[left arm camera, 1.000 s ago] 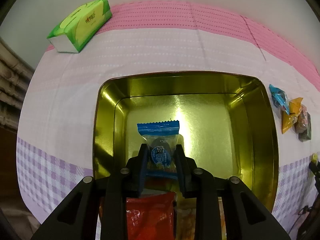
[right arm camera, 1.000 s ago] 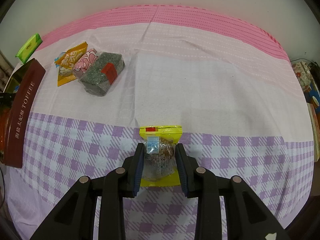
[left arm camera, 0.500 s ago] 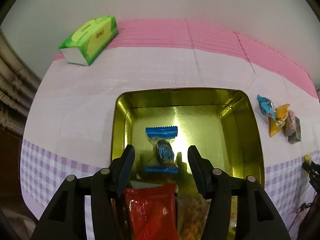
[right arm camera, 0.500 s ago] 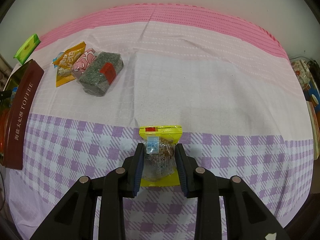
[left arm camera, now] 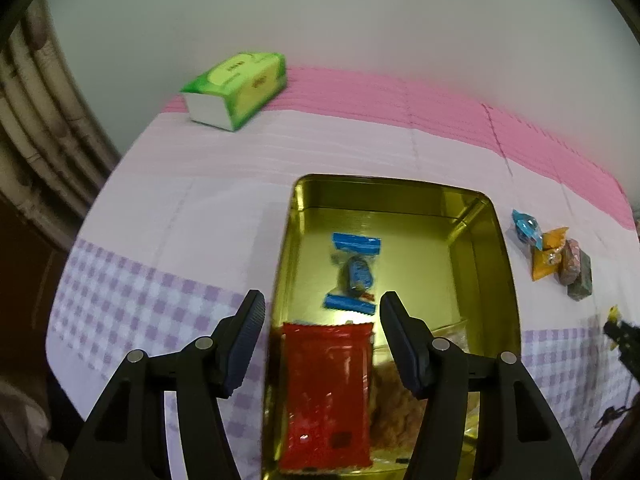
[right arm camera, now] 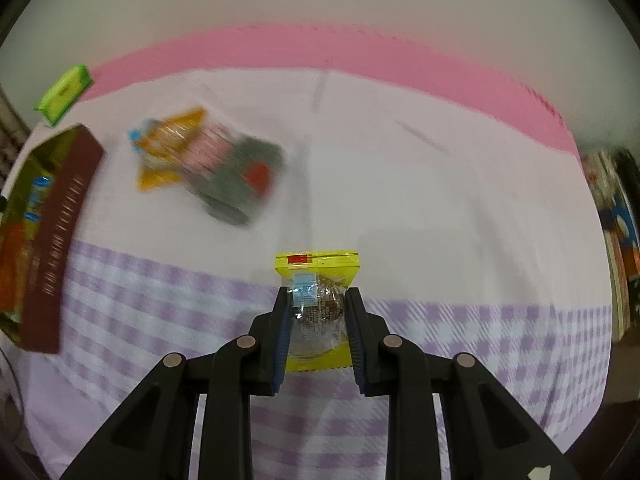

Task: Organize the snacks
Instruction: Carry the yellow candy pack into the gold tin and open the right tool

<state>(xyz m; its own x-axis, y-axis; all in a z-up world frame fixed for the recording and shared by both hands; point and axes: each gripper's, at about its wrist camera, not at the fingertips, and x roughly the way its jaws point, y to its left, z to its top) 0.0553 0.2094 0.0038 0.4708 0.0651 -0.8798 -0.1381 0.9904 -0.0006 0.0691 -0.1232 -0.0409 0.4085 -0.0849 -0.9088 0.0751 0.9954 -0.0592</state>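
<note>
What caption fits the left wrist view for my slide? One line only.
Left gripper, jaws open, above the gold tin holding a blue-wrapped candy and red packet.

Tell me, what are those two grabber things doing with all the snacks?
They are tidying snacks into a gold tin. The left gripper is open above the tin, where a blue-wrapped candy lies beside a red packet. The right gripper squeezes a yellow-wrapped snack. A pile of snacks waits on the tablecloth.

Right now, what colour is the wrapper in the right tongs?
Yellow edges with a clear middle and a small red mark: wrapper in the right tongs, right wrist view.
</note>
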